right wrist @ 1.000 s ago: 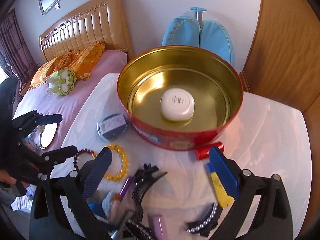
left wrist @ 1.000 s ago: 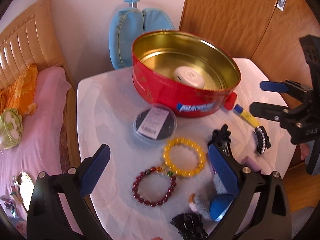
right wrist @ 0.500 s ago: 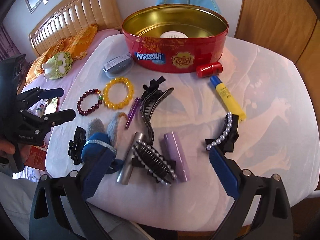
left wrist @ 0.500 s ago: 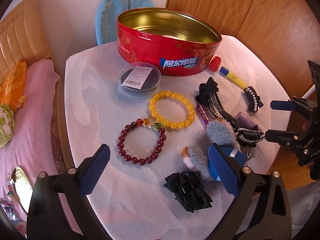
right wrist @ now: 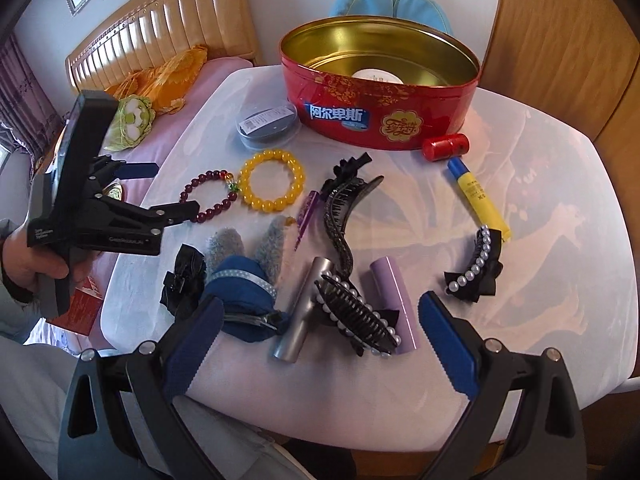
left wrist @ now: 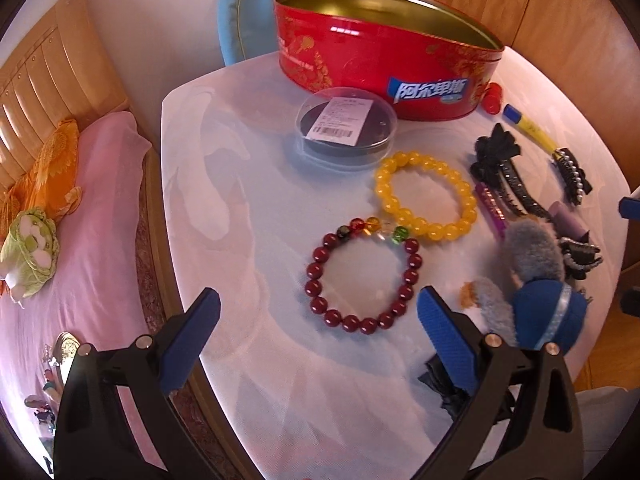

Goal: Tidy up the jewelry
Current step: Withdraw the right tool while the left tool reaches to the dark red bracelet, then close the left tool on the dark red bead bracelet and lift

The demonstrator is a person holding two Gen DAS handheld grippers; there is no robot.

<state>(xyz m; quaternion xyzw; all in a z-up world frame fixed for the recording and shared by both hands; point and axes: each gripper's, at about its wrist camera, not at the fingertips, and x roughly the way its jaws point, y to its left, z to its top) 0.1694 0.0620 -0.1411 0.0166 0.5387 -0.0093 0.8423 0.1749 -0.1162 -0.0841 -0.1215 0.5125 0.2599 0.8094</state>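
A dark red bead bracelet [left wrist: 362,276] and a yellow bead bracelet [left wrist: 426,196] lie side by side on the white table [left wrist: 240,200]; both also show in the right wrist view, red [right wrist: 210,196] and yellow [right wrist: 272,179]. A red tin [left wrist: 384,64] with a gold inside stands open at the back, a white disc [right wrist: 376,76] in it. My left gripper [left wrist: 318,322] is open and empty, just short of the red bracelet. My right gripper [right wrist: 320,320] is open and empty above the near edge, over a pearl hair clip [right wrist: 356,316].
A clear round box [left wrist: 346,128], red lipstick [right wrist: 444,146], yellow tube [right wrist: 478,196], black claw clips [right wrist: 344,208], purple cylinder [right wrist: 394,304], silver cylinder [right wrist: 304,308], pearl bow clip [right wrist: 476,266], blue plush clip [right wrist: 244,280] lie on the table. A bed [left wrist: 80,240] is left.
Both grippers have pulled back and down from over the tin toward the near table edge. My left gripper has closed in on the red bracelet. No object has moved.
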